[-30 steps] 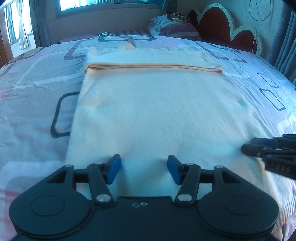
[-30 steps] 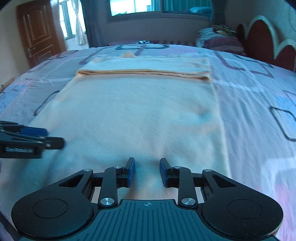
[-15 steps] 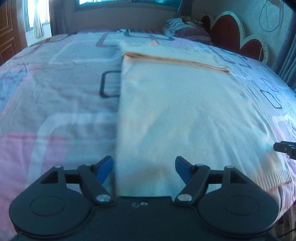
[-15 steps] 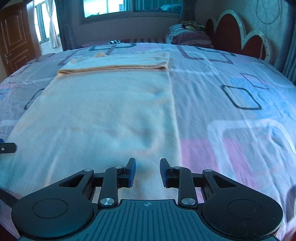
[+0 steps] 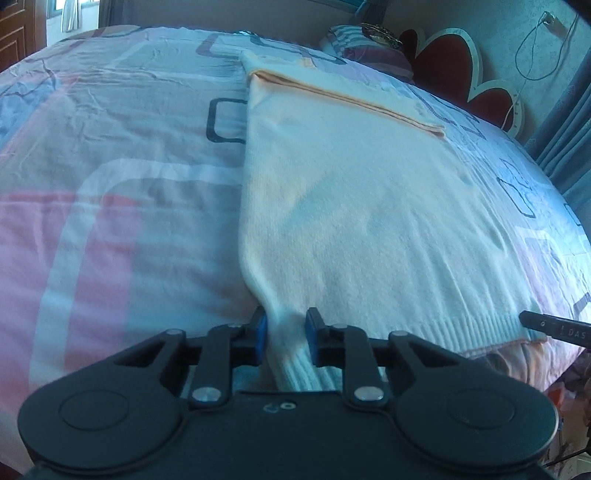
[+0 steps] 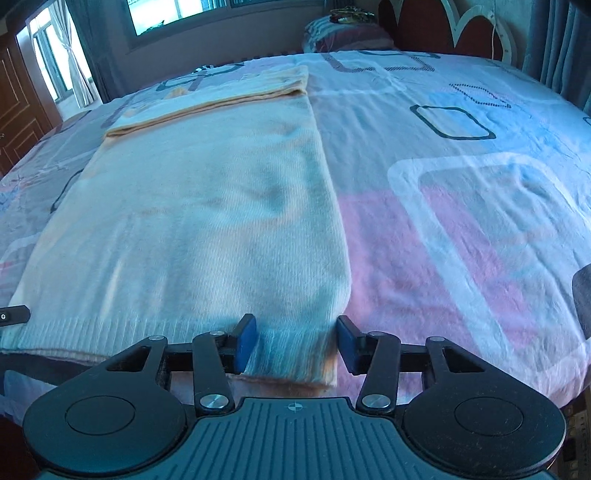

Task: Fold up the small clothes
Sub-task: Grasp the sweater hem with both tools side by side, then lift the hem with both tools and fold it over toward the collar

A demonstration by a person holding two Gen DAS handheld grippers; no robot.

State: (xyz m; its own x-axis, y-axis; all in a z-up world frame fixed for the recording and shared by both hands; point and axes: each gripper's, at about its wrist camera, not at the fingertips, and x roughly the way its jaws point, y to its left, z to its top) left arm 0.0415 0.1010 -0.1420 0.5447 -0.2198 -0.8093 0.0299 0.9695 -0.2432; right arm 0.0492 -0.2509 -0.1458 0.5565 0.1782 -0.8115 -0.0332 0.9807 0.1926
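A cream knitted sweater (image 5: 369, 206) lies flat on the bed, its far end folded over in a band. In the left wrist view my left gripper (image 5: 286, 334) sits at the near left corner of the ribbed hem. Its jaws are closing and the bunched hem fills the gap between the blue pads (image 5: 260, 330). In the right wrist view the sweater (image 6: 207, 221) stretches away from my right gripper (image 6: 295, 343), which is at the near right hem corner. Its jaws are opening; the hem lies between the pads (image 6: 245, 341), which do not press on it.
The patterned pink and blue bedsheet (image 6: 461, 229) spreads to both sides. A striped pillow (image 5: 369, 48) and a red scalloped headboard (image 5: 443, 62) stand at the far end. A wooden door (image 6: 18, 110) and curtained window (image 6: 184, 18) are beyond. The bed's front edge runs just under the grippers.
Both grippers have moved apart from the middle of the hem to its two corners. The left jaws have narrowed onto the left corner. The right jaws have widened.
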